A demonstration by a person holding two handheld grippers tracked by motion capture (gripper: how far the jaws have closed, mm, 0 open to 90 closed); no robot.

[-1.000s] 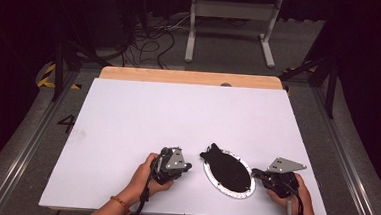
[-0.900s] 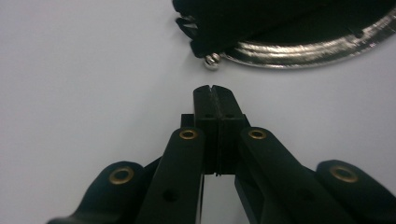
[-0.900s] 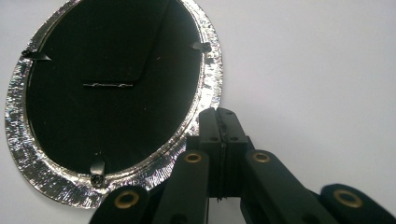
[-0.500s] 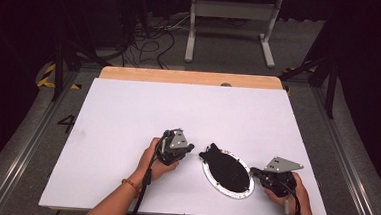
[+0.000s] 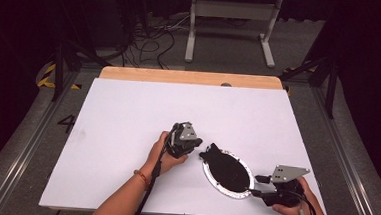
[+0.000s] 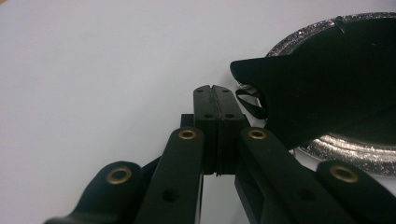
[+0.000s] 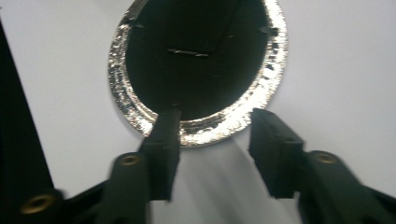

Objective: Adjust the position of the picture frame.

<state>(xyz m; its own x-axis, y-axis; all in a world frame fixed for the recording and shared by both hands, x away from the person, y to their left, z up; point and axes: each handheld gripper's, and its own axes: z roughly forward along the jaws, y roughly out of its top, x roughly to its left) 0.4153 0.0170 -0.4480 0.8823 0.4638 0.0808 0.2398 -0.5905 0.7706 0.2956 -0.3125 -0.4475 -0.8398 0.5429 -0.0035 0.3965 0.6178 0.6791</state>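
Nearest us, our right gripper (image 5: pixel 257 186) sits at the near end of the foil plate (image 5: pixel 213 181), jaws spread. They have just been opening, and in the right gripper view the plate's rim (image 7: pixel 210 128) lies in the gap between them, with neither pad (image 7: pixel 275 154) pressing on it. Judging from this, the step in hand is steadying the plate at its near rim while the other hand works on what lies in it. To do that well, we should slide the right gripper forward until the rim sits deep between the pads, then close gently; foil crumples easily, and a hard pinch would bend the edge or tip the plate.

A little farther off, our left gripper (image 5: pixel 196 144) rests just beside the plate's far end with its jaws pressed together and nothing between them, as the left gripper view makes plain (image 6: pixel 215 100). It would have to spread before it can take anything. We should come in low and from the side, aiming for the point of the black cloth (image 6: pixel 247 70) that overhangs the rim there.

The plate lies on the white tabletop (image 5: pixel 128 113), near its front edge, between our two hands. It holds one thing: the black cloth (image 5: pixel 227 171), which covers nearly all of its floor and leaves a ring of silver rim visible. What lies under the cloth, if anything, we cannot tell.
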